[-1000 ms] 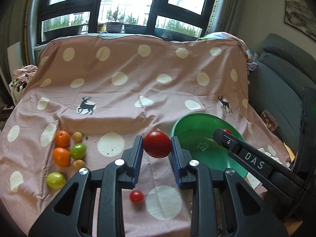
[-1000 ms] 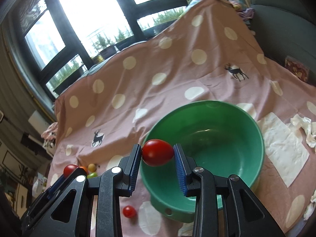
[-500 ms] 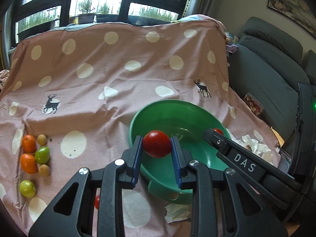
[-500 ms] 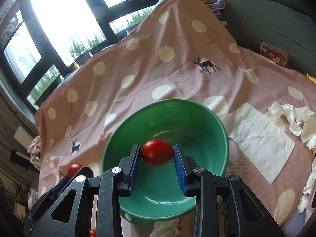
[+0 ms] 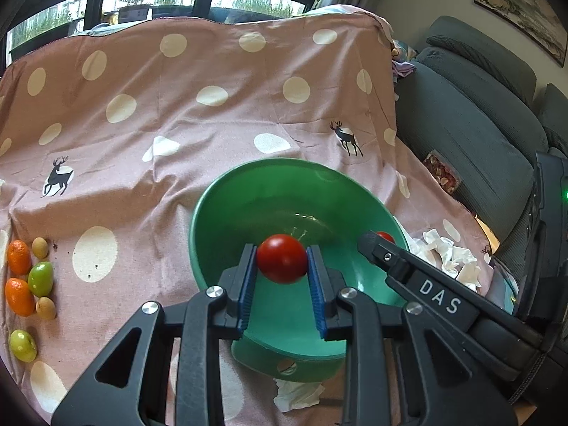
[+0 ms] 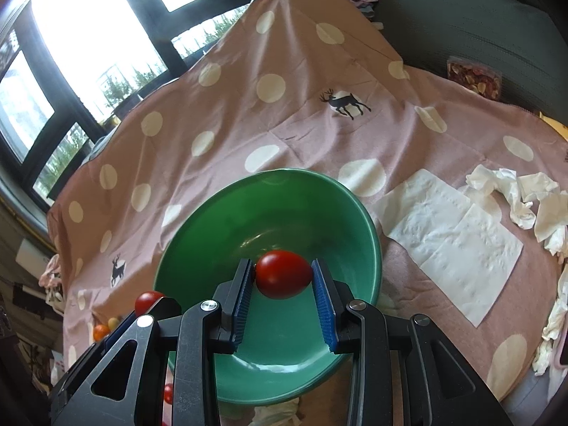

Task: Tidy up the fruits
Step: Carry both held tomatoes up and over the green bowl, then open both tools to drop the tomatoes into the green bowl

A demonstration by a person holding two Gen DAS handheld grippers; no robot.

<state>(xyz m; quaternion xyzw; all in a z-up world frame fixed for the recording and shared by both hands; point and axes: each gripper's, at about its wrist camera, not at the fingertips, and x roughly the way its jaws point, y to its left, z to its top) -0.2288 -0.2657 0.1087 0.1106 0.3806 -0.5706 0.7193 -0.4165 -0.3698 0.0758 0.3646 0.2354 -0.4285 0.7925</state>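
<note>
My left gripper (image 5: 282,266) is shut on a round red tomato (image 5: 282,258), held over the inside of the green bowl (image 5: 198,213). In the right wrist view my right gripper (image 6: 284,278) is shut on an oval red tomato (image 6: 284,274), also over the green bowl (image 6: 369,220). Each gripper shows in the other's view, with its tomato (image 5: 385,237) (image 6: 147,301) at the tip. The bowl's floor looks bare. Two orange fruits (image 5: 18,256), green ones (image 5: 41,278) and small yellowish ones (image 5: 46,307) lie in a group on the cloth at the far left.
A pink dotted cloth (image 5: 159,184) covers the table. A flat paper napkin (image 6: 454,241) and crumpled tissues (image 6: 514,191) lie right of the bowl, another tissue (image 5: 298,394) at its near side. A small red tomato (image 6: 168,392) lies near the left gripper. A grey sofa (image 5: 479,124) stands at the right.
Both grippers have moved toward the bowl and lower, each still holding its tomato. The tomatoes now hang over the bowl's inside instead of beside its rim.
</note>
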